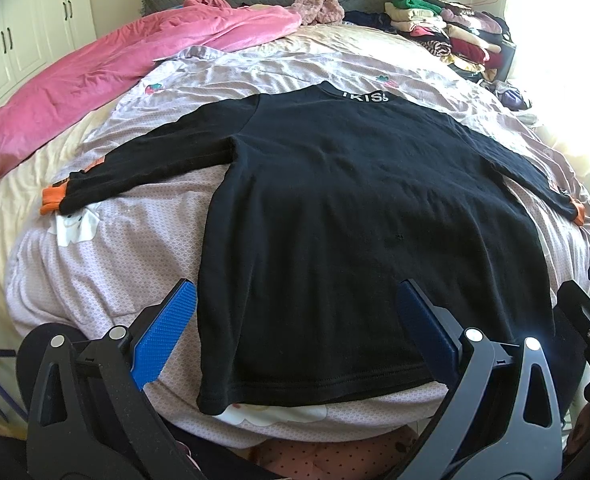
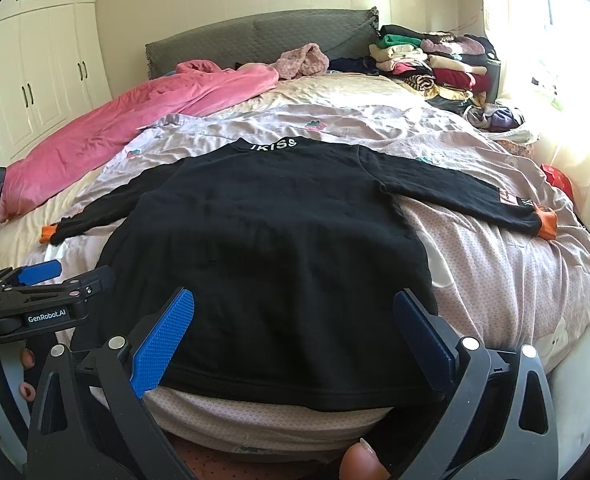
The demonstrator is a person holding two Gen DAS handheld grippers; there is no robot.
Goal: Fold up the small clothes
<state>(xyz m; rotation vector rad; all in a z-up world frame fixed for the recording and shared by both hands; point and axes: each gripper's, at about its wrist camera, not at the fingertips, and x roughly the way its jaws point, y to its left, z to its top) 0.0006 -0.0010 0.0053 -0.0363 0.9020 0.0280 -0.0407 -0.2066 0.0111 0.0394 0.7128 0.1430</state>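
Observation:
A black long-sleeved shirt (image 1: 335,200) (image 2: 263,240) with orange cuffs lies spread flat on the bed, sleeves out to both sides. Its collar, lettered in white, points away and its hem is nearest me. My left gripper (image 1: 295,292) is open just above the hem's left part, with one blue pad (image 1: 167,332) over the sheet beside the shirt and the other over the black cloth. My right gripper (image 2: 295,296) is open over the hem's right part and holds nothing. Each gripper shows at the edge of the other's view: the left gripper (image 2: 75,272) and the right gripper (image 1: 579,280).
The bed carries a pinkish patterned sheet (image 1: 135,240). A pink duvet (image 1: 95,80) lies along the far left. Several folded clothes are stacked at the far right (image 1: 447,28) by the grey headboard (image 2: 235,44). White wardrobe doors (image 2: 35,80) stand at left. A thumb (image 2: 361,460) shows at the bottom.

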